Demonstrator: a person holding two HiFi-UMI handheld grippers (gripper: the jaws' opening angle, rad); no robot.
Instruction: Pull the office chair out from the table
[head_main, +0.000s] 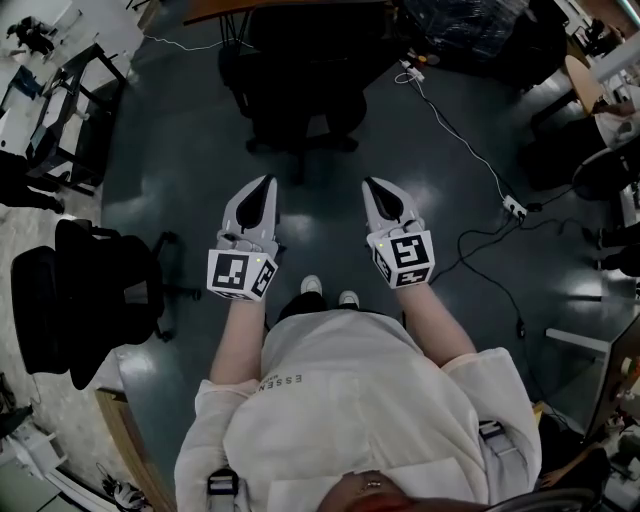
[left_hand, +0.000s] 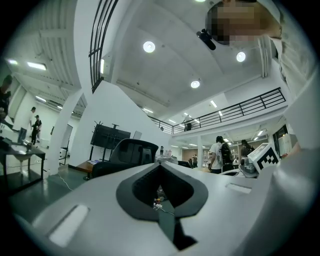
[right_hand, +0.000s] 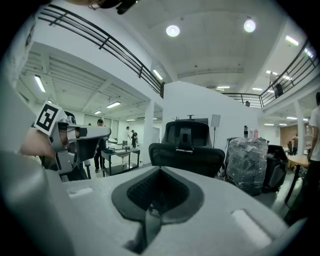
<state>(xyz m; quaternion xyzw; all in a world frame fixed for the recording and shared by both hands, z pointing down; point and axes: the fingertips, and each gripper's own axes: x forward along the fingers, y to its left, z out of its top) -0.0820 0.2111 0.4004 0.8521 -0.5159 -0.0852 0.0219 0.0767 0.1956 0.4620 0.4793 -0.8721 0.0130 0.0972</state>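
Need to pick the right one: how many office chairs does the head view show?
2. One office chair tucked at the table, top centre; a second chair at the left edge. Dark shapes at right may hide more.

I see a dark glossy floor (head_main: 190, 140) carrying the office chair (head_main: 300, 95), another black chair (head_main: 75, 300) and a cabled power strip (head_main: 514, 208).

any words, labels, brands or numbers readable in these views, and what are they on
"ESSEN": on the person's white shirt; the print runs on into a fold and can't be read there.
The marker cubes on the left gripper and right gripper: square code patterns only, no words.
Nothing else is readable.
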